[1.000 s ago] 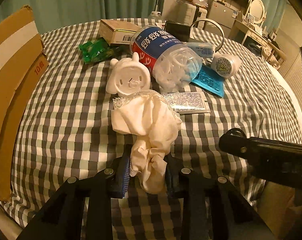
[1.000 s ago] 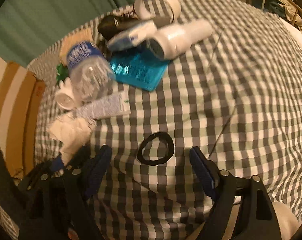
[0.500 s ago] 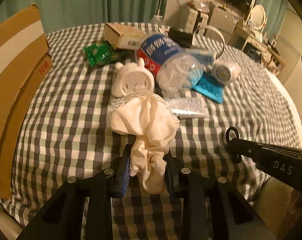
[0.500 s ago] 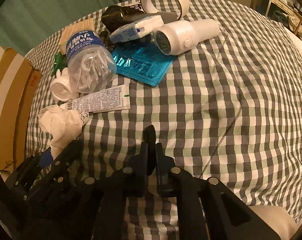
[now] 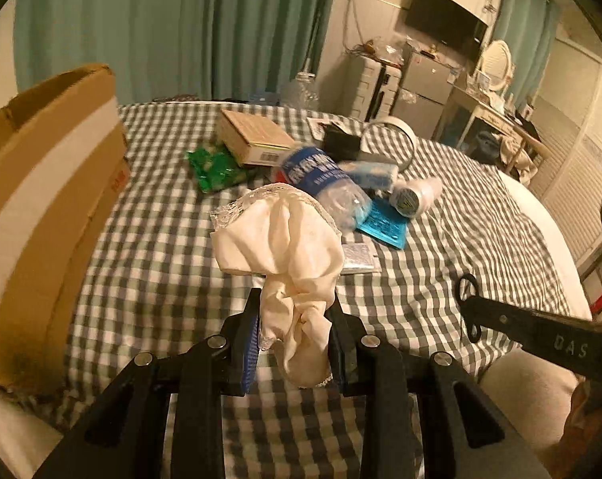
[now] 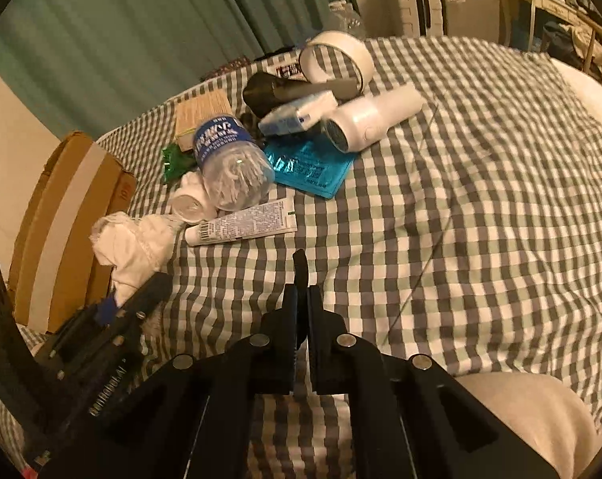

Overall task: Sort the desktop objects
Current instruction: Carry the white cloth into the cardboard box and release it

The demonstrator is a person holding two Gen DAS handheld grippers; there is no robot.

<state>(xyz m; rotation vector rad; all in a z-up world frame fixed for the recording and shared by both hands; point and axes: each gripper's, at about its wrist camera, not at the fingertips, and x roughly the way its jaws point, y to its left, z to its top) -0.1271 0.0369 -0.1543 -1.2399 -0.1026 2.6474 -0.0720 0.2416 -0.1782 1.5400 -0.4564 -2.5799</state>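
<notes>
My left gripper [image 5: 295,319] is shut on a crumpled white lace-edged cloth [image 5: 285,247], which it holds lifted off the checked tablecloth [image 5: 149,263]. From the right wrist view the same cloth [image 6: 133,243] hangs at the left, in the left gripper [image 6: 157,279]. My right gripper [image 6: 302,291] is shut on a black hair tie [image 6: 300,267], whose loop pokes up beyond the tips. In the left wrist view the hair tie [image 5: 466,287] dangles from the right gripper [image 5: 472,311] above the table.
A tall cardboard box [image 5: 41,199] stands at the table's left edge. Mid-table lie a water bottle [image 6: 229,163], a tube [image 6: 241,223], a blue packet [image 6: 308,163], a white lint remover [image 6: 372,119], a tape roll [image 6: 336,56], a green packet [image 5: 213,167] and a small brown box [image 5: 253,139].
The right gripper shut on the hair tie that lay on the table and lifted it. The left gripper rose with the cloth, which now hangs above the table.
</notes>
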